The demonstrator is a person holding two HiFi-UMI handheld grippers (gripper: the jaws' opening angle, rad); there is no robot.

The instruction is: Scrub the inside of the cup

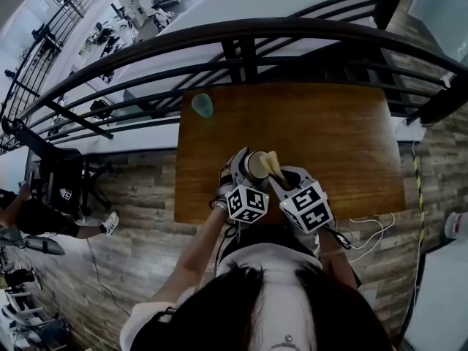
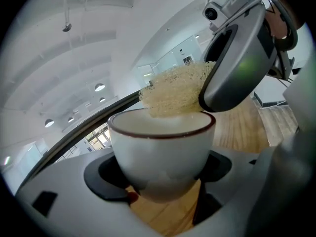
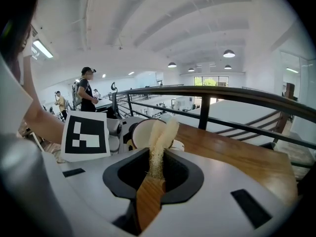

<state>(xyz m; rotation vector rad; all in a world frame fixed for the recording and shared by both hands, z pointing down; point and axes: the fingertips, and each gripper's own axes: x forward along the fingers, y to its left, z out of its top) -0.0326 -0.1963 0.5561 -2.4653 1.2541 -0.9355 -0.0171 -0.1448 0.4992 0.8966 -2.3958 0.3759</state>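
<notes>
Here, cup [image 1: 256,164] over wooden table [image 1: 351,137], railing [image 1: 219,31] beyond.

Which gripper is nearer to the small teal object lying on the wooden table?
Left. In the head view the left gripper, clamped on the white cup, is below and right of the teal object; the right gripper, pinching the loofah sponge, sits farther right.

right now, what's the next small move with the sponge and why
Probably lower the right gripper so the sponge dips into the cup. Its tip sits only at the rim, with the inside not yet scrubbed, and the left gripper grips the cup.
</notes>
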